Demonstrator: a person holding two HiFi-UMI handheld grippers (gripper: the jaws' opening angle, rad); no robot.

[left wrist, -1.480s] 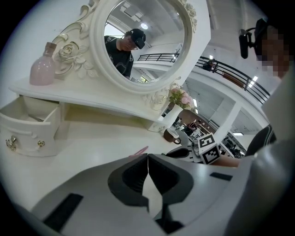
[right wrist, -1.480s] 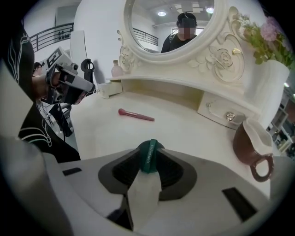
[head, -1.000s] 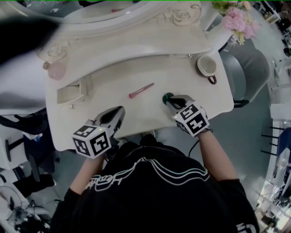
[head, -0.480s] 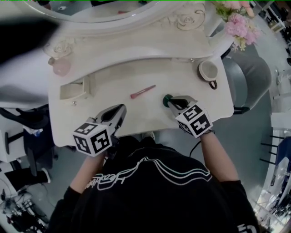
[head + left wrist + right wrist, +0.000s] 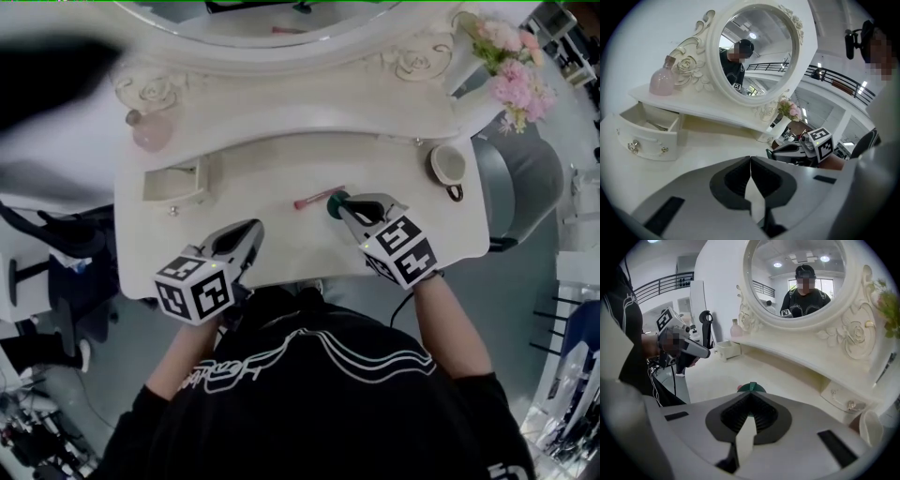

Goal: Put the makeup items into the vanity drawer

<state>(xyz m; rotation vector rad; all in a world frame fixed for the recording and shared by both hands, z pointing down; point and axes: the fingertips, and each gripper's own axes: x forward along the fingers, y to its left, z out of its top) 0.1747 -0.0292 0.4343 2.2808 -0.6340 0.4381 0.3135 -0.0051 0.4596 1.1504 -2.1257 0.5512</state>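
**item:** green round makeup item [image 5: 334, 204]. found at the tips of the right gripper [image 5: 343, 207], over the middle of the vanity top [image 5: 281, 169]. in the right gripper view it is seen as a green cap just past the jaw tips. whether it is clear of the top cannot be told.

**grip:** the right gripper's jaws are drawn almost together and pinched on the green item.

**item:** pink makeup stick [image 5: 317, 197]. laid flat just beside the green item and not held. its long axis is slanted from near-left to far-right in the head view.

**item:** left gripper [image 5: 246, 236]. its jaws are closed on each other with nothing between them. it is held low near the front edge.

**destination:** vanity drawer [image 5: 201, 178]. it is pulled open at the far left of the top, near the pink perfume bottle [image 5: 150, 137].

**relation noted:** the drawer lies to the left of and slightly beyond the held item, well apart from it. the pink stick is laid along the start of that path. a leftward carry across the top is judged to be required. the left gripper is the nearer to the drawer, but is empty.
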